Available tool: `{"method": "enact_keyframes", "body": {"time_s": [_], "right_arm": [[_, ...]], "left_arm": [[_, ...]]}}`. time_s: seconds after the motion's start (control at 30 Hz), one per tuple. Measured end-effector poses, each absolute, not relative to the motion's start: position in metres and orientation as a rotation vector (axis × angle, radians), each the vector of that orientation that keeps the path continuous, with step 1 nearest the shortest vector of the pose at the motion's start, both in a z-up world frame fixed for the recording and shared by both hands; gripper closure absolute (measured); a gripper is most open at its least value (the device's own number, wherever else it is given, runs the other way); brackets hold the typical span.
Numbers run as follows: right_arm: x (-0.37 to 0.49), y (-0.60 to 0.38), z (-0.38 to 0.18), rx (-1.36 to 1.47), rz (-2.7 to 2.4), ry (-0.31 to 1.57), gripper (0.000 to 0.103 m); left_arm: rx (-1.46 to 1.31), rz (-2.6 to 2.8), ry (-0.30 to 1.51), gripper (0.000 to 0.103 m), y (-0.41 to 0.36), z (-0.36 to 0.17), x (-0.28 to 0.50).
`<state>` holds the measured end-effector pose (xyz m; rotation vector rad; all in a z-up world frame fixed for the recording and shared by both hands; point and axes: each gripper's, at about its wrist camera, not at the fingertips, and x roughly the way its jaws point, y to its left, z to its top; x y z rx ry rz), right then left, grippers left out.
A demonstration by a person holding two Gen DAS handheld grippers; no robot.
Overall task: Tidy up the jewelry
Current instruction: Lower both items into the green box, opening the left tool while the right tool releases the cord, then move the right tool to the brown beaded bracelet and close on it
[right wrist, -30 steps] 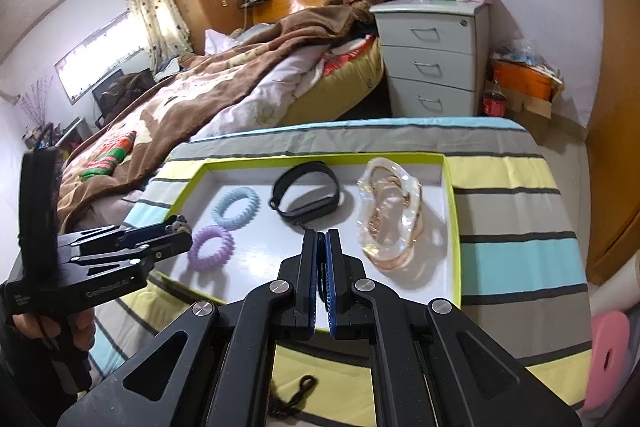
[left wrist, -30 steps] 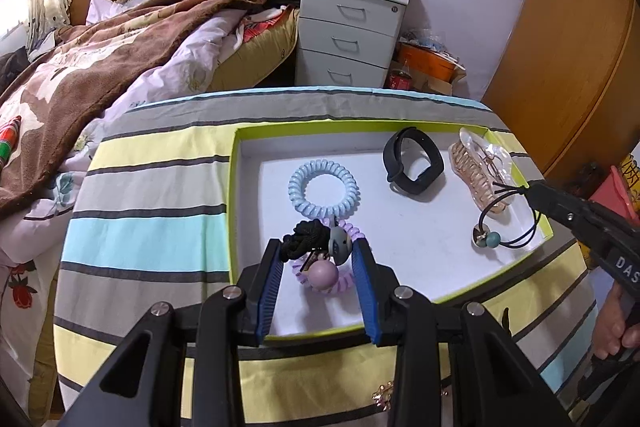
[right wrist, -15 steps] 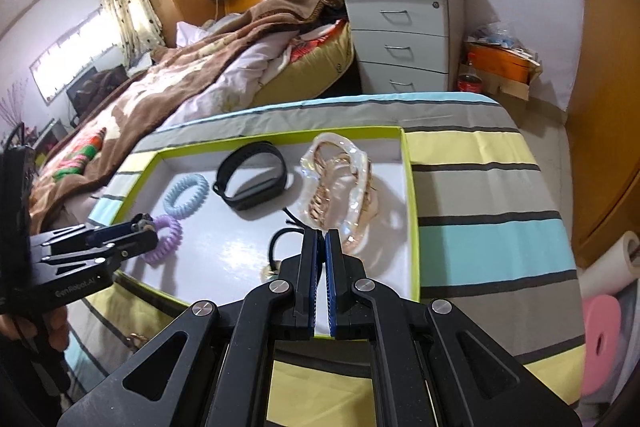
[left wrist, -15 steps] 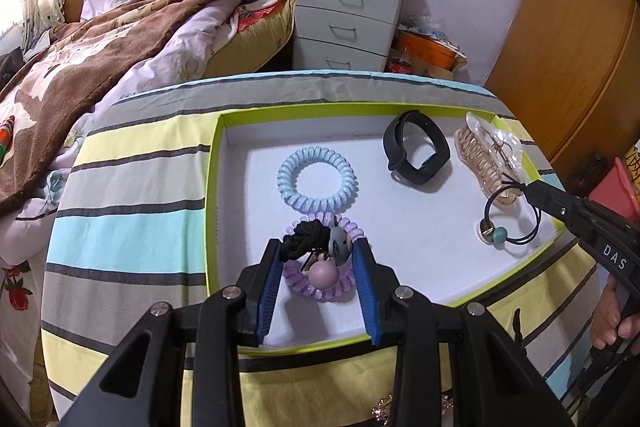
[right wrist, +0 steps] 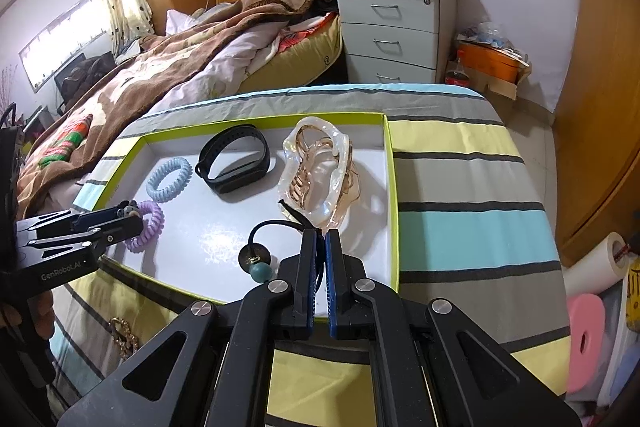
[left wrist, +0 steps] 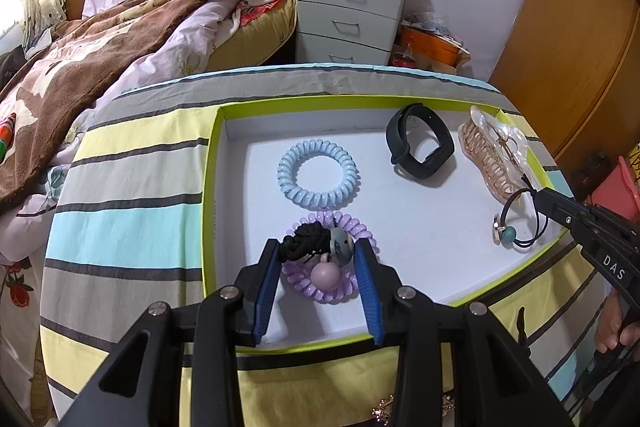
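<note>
A white tray with a lime rim (left wrist: pixel 208 187) lies on the striped cloth. In it are a blue coil tie (left wrist: pixel 288 179), a purple coil tie (left wrist: pixel 320 297), a black wristband (left wrist: pixel 400 143) and a clear rose claw clip (left wrist: pixel 492 155). My left gripper (left wrist: pixel 318 245) hovers over the purple coil. Its jaws are opening, with a black hair tie with grey and pink beads (left wrist: pixel 306 245) still touching both pads. My right gripper (right wrist: pixel 320 239), at the tray's front right, is shut on the cord of a black tie with a teal bead (right wrist: pixel 260 273), whose bead and disc hang low over the tray floor.
A gold ornament (right wrist: pixel 122 333) lies on the striped cloth in front of the tray. A bed with a brown blanket (left wrist: pixel 100 39) stands to the left, a grey drawer unit (left wrist: pixel 352 15) behind the table, wooden wardrobe doors (left wrist: pixel 580 27) to the right.
The right gripper has tipped further down, so its teal-bead tie now shows in its own view. The left jaws stand a little wider around the beaded tie. Neither hand has shifted much.
</note>
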<state>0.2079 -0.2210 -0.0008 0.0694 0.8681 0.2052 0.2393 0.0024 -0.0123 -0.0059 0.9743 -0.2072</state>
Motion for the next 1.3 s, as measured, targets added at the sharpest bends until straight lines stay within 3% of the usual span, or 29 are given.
{"method": "enact_keyframes", "body": {"time_s": [0.13, 0.47, 0.6, 0.83, 1.3], "right_arm": [[0.207, -0.221, -0.002, 0.07, 0.202, 0.874, 0.092], [0.203, -0.221, 0.0, 0.072, 0.196, 0.865, 0.087], [0.2, -0.219, 0.003, 0.065, 0.201, 0.856, 0.075], [0.192, -0.217, 0.009, 0.062, 0.199, 0.837, 0.068], [0.165, -0.211, 0.024, 0.059, 0.21, 0.794, 0.066]], "left_arm": [[-0.003, -0.204, 0.978, 0.058, 0.002, -0.012, 0.239], [-0.003, -0.205, 0.977, 0.056, 0.003, -0.013, 0.238], [-0.002, -0.205, 0.971, 0.054, 0.002, -0.011, 0.233], [-0.002, -0.201, 0.954, 0.051, 0.002, -0.003, 0.222], [-0.022, -0.224, 0.887, 0.046, 0.006, 0.023, 0.185]]}}
